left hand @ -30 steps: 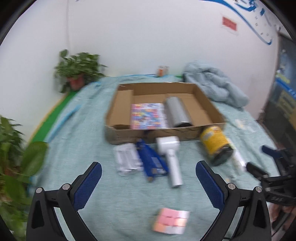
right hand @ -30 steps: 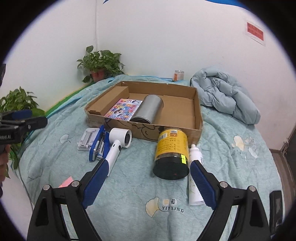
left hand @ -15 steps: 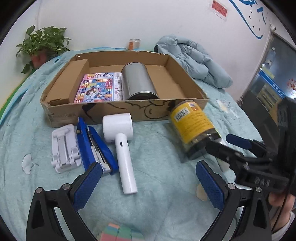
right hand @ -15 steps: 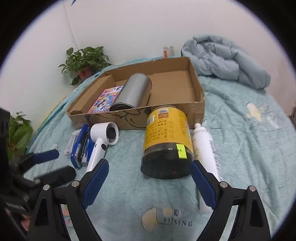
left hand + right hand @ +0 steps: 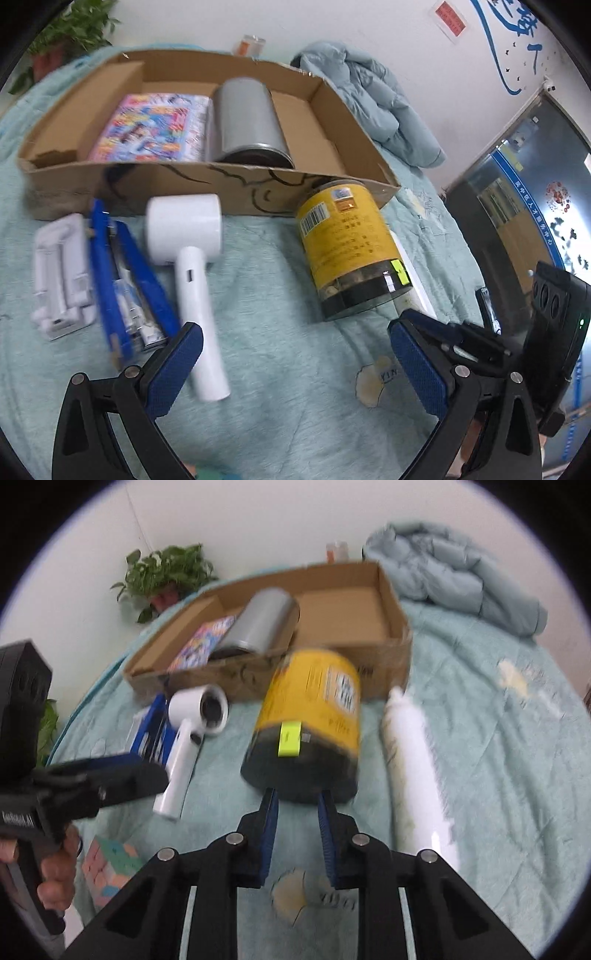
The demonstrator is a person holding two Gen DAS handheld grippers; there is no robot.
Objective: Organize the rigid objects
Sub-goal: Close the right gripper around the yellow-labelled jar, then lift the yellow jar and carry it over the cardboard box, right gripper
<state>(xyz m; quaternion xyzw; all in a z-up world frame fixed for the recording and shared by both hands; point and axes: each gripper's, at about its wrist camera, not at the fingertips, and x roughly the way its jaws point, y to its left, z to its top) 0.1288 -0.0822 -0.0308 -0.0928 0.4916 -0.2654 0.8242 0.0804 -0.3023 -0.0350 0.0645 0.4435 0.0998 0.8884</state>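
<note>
A yellow-labelled jar [image 5: 349, 245] with a black lid lies on the teal bedspread in front of the cardboard box [image 5: 236, 192]; it also shows in the right wrist view [image 5: 310, 723]. My right gripper [image 5: 297, 805] has its fingers narrowed at the jar's lid end, touching its lower edge. My left gripper [image 5: 295, 350] is open and empty above the bedspread, between the white handheld device [image 5: 192, 258] and the jar. The box [image 5: 384, 657] holds a silver can [image 5: 247, 122] and a colourful book [image 5: 155, 127].
A blue stapler [image 5: 122, 273] and a white holder [image 5: 61, 273] lie left of the white device. A white bottle [image 5: 413, 768] lies right of the jar. A pastel cube [image 5: 109, 867] sits near left. A folded quilt [image 5: 454, 583] and potted plant [image 5: 166, 576] are at the back.
My right gripper has moved up to the jar's lid end and its fingers have closed in from wide open. My left gripper has moved forward toward the objects and stays open.
</note>
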